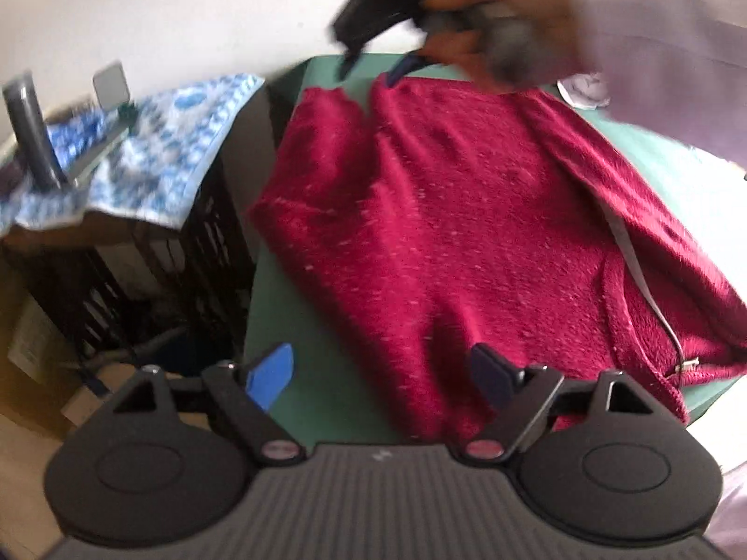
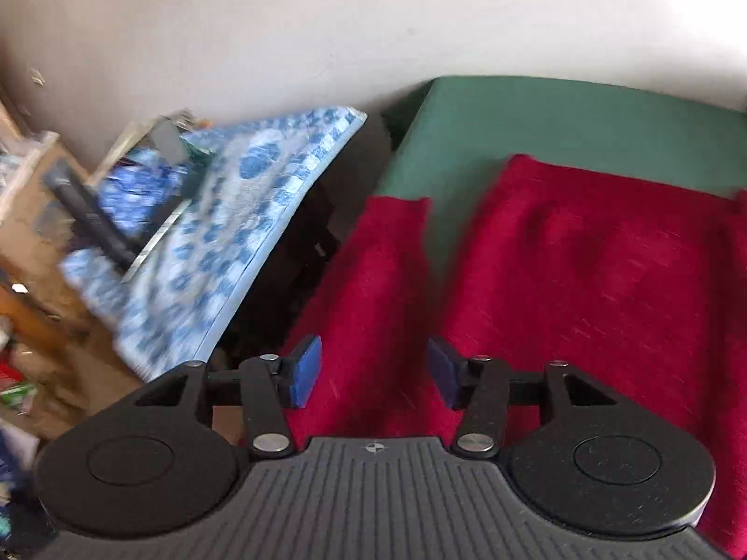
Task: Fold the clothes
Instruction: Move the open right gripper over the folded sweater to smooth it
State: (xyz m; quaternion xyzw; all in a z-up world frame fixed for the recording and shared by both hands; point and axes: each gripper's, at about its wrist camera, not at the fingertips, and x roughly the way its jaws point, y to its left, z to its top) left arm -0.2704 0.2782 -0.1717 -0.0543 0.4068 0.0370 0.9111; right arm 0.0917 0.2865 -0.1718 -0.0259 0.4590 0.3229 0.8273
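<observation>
Beside the surface: a blue-and-white patterned cloth [image 1: 154, 149] lay draped over a dark slatted crate [image 1: 205, 252] at the left, apart from the work.

Left tongs [image 1: 378, 382]: they hung with jaws wide apart and nothing between the blue pads [image 1: 271, 380], above the near edge of the garment, one pad over bare green, the other over fleece.

Garment: a crimson fleece garment with a fuzzy, flecked pile [image 1: 467, 233] lay spread flat across the green-covered surface [image 1: 289, 373]. One sleeve [image 1: 313, 177] ran along the left side, parted from the body by a narrow gap at the far end.

Handling, as judged: soft, limp and light. It would likely sag and drape from any held point and keep no shape of its own. The thick pile looked grippy rather than slippery, and nothing about it seemed fragile.

Where to take hold, as judged: at a hem, a cuff or a sleeve edge, where the doubled layers offer the pads a firm bite; a pinch in mid-panel would only bunch the cloth.

Zip: a pale zipper tape with a metal pull [image 1: 686, 364] showed at the right edge, best kept clear of the pads.

Right tongs [image 2: 373, 371]: about half open and empty, over the sleeve; in the left wrist view a hand in a pale sleeve [image 1: 495, 28] carried them, blurred, above the far edge.
</observation>
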